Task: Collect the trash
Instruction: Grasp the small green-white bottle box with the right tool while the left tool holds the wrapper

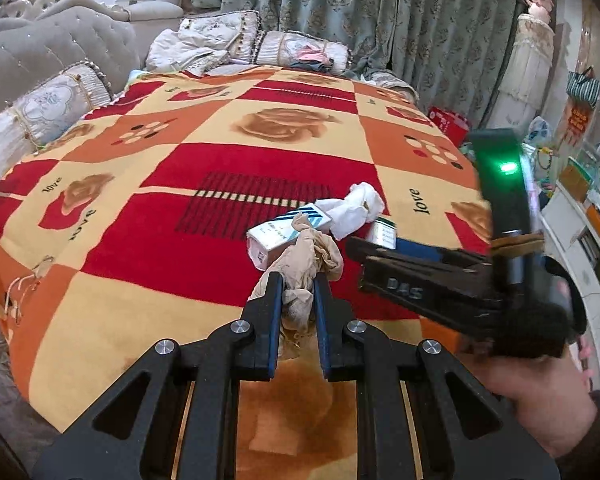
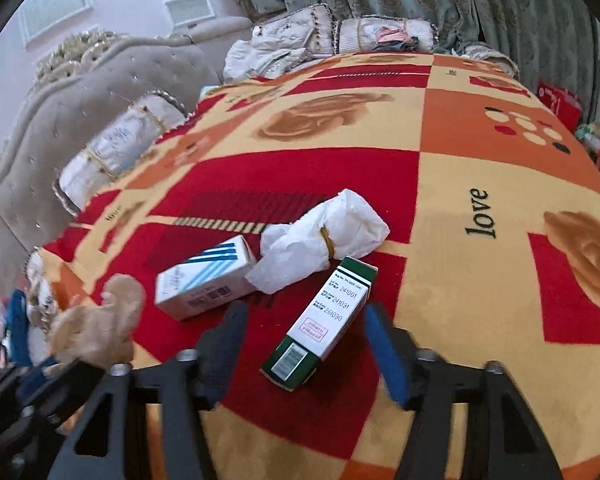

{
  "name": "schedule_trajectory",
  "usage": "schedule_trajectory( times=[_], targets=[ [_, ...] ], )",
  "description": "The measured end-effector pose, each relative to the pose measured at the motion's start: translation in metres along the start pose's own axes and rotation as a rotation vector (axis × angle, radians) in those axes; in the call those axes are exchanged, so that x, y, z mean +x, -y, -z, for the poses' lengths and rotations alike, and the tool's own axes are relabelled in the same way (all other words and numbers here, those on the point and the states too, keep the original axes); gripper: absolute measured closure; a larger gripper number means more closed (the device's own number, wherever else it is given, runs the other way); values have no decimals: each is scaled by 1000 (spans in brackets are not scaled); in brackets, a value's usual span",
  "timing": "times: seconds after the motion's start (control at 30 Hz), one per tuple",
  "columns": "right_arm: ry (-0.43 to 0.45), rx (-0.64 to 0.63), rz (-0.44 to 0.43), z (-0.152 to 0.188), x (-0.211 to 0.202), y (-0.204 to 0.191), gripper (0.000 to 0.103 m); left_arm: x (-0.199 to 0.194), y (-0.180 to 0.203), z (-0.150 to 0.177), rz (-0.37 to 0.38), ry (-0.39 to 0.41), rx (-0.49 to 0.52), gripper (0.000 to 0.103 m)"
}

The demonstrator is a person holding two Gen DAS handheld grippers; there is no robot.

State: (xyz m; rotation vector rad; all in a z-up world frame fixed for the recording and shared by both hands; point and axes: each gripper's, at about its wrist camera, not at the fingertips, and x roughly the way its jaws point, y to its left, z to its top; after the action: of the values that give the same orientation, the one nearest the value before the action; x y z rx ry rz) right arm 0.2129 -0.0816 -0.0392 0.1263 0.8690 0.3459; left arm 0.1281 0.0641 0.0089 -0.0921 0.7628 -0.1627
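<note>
Left tongs (image 1: 296, 284) clamped on stocking (image 1: 304, 264); right tongs (image 2: 304, 344) half-wide astride green box (image 2: 320, 320), lengthwise between pads, untouched.

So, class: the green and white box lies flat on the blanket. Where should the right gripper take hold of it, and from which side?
Grip the green and white box across its two long sides, about mid-length, coming down from above. It lies flat and narrow, and the right gripper already straddles it with open jaws.
</note>
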Motion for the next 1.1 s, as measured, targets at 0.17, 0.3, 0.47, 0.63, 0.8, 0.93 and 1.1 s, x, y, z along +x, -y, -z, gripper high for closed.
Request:
schedule_trajectory(
  times=[0.17, 0.3, 0.47, 0.63, 0.8, 0.93, 1.1],
  targets=[
    [-6, -31, 33, 3, 8, 1, 73, -1, 0, 0, 40, -8, -7, 90],
    [19, -38, 31, 5, -8, 5, 76, 2, -1, 1, 62, -27, -29, 90],
    [39, -78, 23, 13, -39, 15, 77, 2, 10, 2, 73, -32, -25, 90],
    [46, -178, 25, 27, -72, 33, 77, 1, 35, 6, 72, -31, 25, 90],
    [65, -258, 58, 52, -99, 71, 78, 1, 60, 11, 78, -32, 66, 90],
    [74, -159, 88, 59, -105, 105, 78, 2, 74, 15, 83, -31, 104, 90],
    [130, -96, 110, 57, -124, 123, 79, 6, 76, 17, 74, -45, 121, 90]
  ],
)
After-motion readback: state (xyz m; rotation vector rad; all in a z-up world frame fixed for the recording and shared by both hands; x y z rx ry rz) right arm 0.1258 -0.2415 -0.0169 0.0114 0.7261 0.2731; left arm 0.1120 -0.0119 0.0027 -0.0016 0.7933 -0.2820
